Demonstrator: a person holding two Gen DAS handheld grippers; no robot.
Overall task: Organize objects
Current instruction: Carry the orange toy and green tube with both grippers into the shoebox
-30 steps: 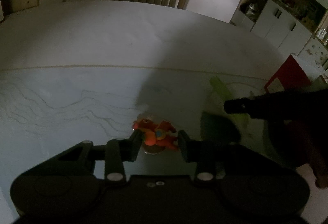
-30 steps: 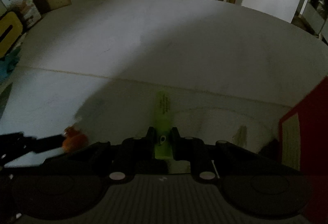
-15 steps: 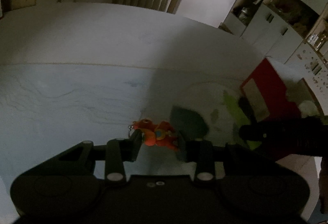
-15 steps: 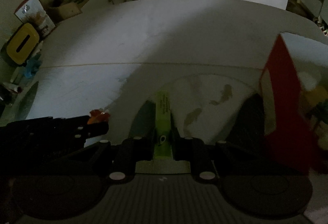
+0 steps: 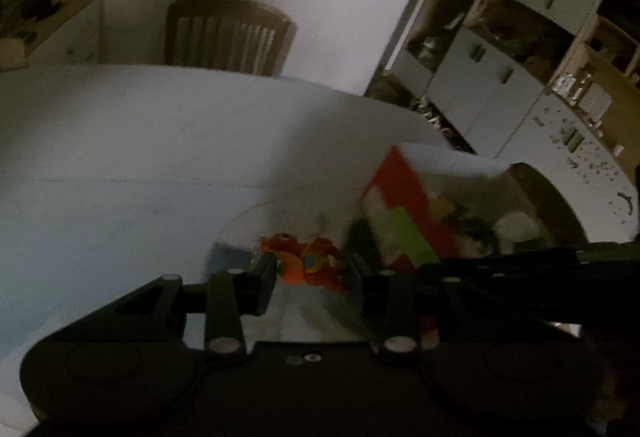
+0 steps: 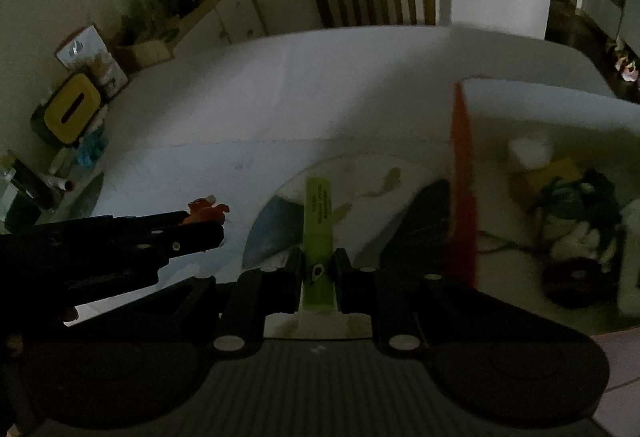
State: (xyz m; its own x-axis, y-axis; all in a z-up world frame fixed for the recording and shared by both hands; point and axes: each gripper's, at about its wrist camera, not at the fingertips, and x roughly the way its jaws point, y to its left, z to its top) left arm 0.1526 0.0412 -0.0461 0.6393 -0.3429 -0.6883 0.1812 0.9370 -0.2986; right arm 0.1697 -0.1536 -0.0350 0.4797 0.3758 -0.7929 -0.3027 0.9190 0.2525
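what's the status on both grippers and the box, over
Left gripper shut on orange toy. Right gripper shut on green highlighter. Red box open at right, path looks clear.

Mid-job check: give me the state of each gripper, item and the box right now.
left gripper: shut on the orange toy
orange toy: held above the table
right gripper: shut on the green highlighter
green highlighter: held, pointing forward
red box: open, already holding assorted items
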